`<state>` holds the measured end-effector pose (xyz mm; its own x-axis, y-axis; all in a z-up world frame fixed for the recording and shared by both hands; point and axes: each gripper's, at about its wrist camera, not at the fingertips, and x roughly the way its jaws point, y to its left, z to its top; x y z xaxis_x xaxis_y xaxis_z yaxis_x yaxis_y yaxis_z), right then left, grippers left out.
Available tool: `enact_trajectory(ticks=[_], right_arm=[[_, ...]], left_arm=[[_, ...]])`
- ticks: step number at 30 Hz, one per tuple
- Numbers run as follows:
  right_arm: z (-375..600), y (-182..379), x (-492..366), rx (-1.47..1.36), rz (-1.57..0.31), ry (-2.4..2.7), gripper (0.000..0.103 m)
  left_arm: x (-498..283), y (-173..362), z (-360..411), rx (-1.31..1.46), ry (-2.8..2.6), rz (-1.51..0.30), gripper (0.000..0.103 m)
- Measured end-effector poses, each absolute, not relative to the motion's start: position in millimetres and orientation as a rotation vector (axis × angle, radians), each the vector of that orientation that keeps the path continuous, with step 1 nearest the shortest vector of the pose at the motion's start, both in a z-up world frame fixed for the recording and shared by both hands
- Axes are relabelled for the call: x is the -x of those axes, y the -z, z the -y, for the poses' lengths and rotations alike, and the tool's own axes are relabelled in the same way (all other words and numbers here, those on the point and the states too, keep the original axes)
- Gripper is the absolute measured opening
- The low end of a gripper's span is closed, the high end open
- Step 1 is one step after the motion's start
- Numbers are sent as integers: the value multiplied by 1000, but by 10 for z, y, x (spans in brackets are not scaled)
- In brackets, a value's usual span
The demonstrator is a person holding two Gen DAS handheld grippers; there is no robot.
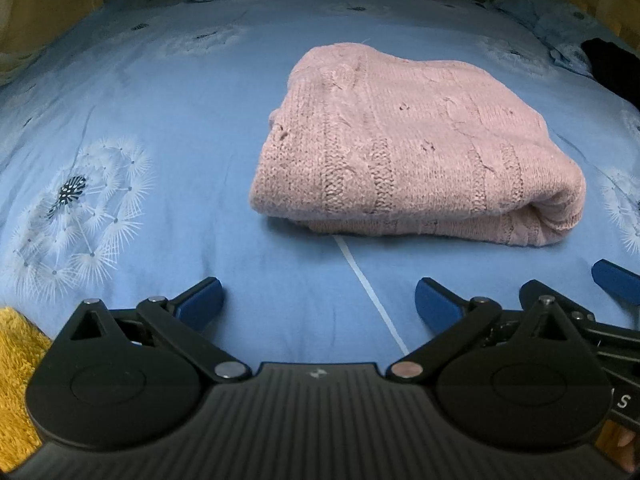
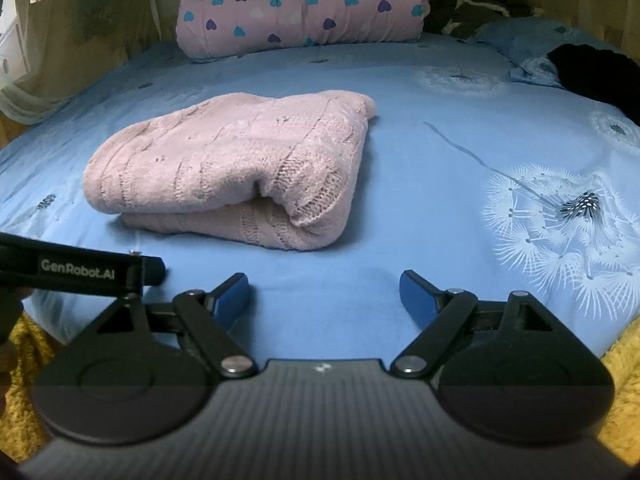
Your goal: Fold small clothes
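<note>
Knitwear is the job here: a pale pink cable-knit sweater (image 1: 416, 148), folded into a thick bundle, lies on the blue dandelion-print bed sheet (image 1: 180, 128) near the middle of the bed, just beyond both tools. It looks soft, light and floppy, with loose stitches that could snag, and the layers would likely slide apart if only the top one were pinched. The rolled fold at the near right corner, or the stacked near edge, seems the safest place to grasp through all layers. The left hand-held gripper (image 1: 320, 300) hovers with jaws wide apart and empty; the right hand-held gripper (image 2: 326, 294) is likewise spread and holds nothing. A pink heart-patterned quilt roll (image 2: 300, 8) sits at the far end.
</note>
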<state>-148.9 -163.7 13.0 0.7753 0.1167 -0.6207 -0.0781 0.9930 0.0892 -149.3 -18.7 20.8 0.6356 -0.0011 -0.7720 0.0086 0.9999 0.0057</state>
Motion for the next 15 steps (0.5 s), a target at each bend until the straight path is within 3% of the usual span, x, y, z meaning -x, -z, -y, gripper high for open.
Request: enact_trajectory(ticks=[15], right_arm=[[1650, -129, 1489, -65, -675, -108, 84]], left_arm=[[1490, -201, 192, -12, 5, -882, 103]])
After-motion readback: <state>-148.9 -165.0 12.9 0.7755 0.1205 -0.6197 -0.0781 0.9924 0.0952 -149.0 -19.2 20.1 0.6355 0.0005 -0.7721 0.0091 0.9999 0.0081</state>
